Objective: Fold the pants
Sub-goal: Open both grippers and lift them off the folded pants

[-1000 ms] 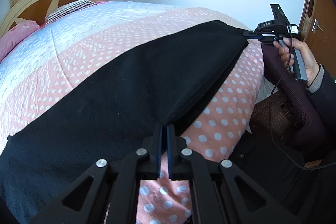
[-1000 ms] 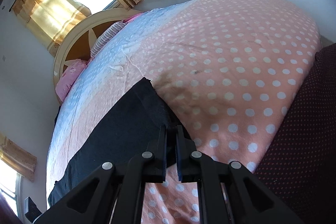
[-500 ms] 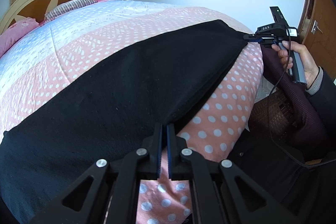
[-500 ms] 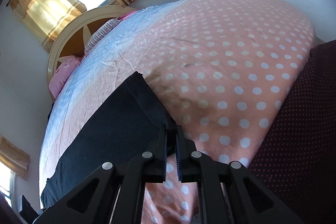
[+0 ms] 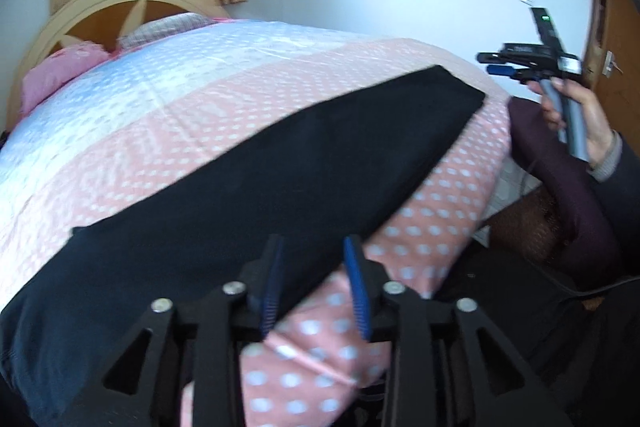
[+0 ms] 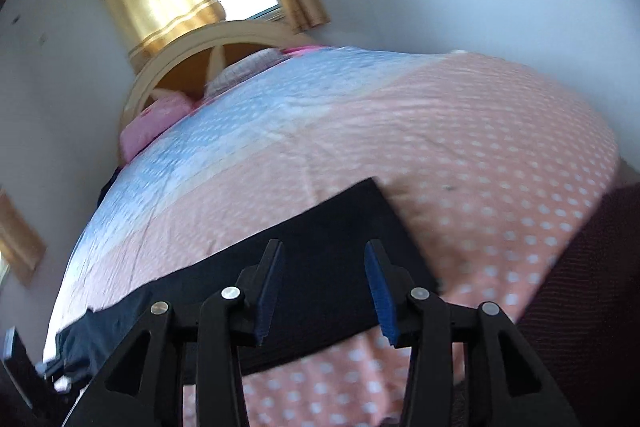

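Both sets of tongs let go at once — that is the news here. The left tongs (image 5: 314, 281), pinched tight on the near edge of the pants (image 5: 256, 195) a moment ago, have just been opening and now stand partly apart at the bottom of the left wrist view, nothing pressed between the blue pads (image 5: 357, 281); the dark cloth lies under and ahead of them, flat on the bed (image 5: 192, 83).

Same story on the other side. The right tongs (image 6: 325, 287) have just been opening too, and the hem corner they were clamping has dropped back onto the polka-dot cover. In the left wrist view those tongs show at the upper right of the frame, in the person's hand (image 5: 580, 115), lifted clear of the far corner of the cloth — apart from it, jaws visibly spread.

So where is the garment? It runs as one long black band from lower left to upper right of the left wrist frame, smooth, with no wrinkle that I can make out through the blur, one end near the bed's edge.

My read: the straightening is finished and the pants are laid out — the fold proper has not started. Next calls for a fresh grip, likely on one end, to carry it over the other.
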`<state>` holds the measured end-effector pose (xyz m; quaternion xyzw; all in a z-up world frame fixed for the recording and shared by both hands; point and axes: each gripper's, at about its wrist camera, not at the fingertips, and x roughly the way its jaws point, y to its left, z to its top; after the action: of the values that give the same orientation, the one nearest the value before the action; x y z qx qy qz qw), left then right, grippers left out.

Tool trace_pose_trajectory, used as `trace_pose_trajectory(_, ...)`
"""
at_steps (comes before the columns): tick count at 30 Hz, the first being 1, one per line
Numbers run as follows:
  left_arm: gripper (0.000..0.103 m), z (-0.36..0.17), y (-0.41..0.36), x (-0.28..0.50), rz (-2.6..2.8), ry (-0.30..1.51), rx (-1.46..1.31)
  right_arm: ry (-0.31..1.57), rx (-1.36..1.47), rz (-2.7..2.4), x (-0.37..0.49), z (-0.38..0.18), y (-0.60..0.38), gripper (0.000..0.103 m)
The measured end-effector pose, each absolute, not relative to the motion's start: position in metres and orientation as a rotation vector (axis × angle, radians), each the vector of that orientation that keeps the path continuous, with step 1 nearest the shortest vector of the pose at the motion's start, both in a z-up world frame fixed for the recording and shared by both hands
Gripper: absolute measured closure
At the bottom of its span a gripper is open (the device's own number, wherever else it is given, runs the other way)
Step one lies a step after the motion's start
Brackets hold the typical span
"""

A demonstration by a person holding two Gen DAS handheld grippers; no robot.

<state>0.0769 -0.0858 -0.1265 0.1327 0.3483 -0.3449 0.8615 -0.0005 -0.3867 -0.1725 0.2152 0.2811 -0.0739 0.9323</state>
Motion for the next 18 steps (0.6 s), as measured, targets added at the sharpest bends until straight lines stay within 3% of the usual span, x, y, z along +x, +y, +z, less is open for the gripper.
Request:
trace_pose_trajectory(8, 0.057, -0.150, -0.057, 0.107, -0.569, 0.818, 0.198, 0.754, 0.175, 0.290, 0.052, -0.202, -0.237, 0.059)
trace_pose_trajectory(12, 0.052, -0.161, -0.056, 0.099, -0.578, 0.827, 0.232, 0.883, 0.090, 0.340, 0.057, -0.237, -0.212, 0.059)
trace_pose_trajectory(18, 0.048, -0.158, -0.053, 0.094, -0.581, 0.828, 0.225, 0.853, 0.052, 0.345, 0.051, -0.225, -0.206, 0.059)
